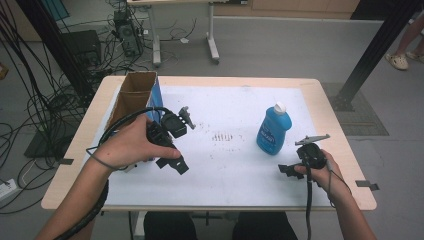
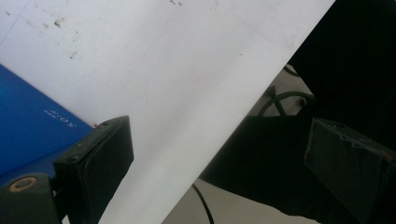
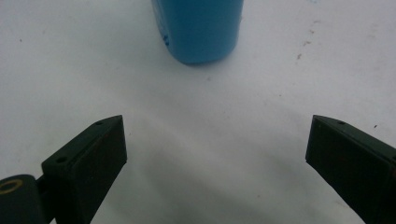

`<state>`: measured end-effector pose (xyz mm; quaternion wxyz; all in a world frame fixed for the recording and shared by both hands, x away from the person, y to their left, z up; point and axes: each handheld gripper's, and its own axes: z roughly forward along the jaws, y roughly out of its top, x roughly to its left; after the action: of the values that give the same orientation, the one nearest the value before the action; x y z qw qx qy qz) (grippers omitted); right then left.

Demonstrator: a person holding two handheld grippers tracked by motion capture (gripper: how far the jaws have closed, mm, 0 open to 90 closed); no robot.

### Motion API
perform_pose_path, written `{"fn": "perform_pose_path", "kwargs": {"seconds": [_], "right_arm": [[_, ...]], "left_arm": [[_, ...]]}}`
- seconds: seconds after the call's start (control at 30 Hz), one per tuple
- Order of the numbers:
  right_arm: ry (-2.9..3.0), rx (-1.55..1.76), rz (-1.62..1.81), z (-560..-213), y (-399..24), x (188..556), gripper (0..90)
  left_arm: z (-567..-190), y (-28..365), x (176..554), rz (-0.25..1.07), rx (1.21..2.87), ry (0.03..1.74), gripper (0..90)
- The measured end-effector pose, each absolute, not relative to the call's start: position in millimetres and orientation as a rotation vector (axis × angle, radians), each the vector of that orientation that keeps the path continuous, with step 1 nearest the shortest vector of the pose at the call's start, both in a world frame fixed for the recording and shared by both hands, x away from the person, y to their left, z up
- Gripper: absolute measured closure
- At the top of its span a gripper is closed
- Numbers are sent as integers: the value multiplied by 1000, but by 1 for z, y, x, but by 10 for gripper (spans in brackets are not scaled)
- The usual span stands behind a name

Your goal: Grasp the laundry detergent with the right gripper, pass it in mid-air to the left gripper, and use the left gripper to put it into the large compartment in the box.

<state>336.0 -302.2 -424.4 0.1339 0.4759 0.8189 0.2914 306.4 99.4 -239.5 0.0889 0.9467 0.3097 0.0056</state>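
White sheeting covers the table; the blue bottle stands right of centre — bare room around. Both the left gripper and right gripper are held agape, nothing clasped.

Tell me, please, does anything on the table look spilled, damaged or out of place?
Nothing is spilled. The blue bottle stands upright with its cap on, and the cardboard box stands open-topped at the left. Only small dark scuff marks soil the white table cover.
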Motion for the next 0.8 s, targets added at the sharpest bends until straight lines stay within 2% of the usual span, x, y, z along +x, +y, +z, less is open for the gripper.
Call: {"fn": "perform_pose_path", "kwargs": {"seconds": [0.8], "right_arm": [[2232,1289,1060,-431,-305,335,49]], "left_arm": [[-240,99,305,25,2820,930,82]]}}
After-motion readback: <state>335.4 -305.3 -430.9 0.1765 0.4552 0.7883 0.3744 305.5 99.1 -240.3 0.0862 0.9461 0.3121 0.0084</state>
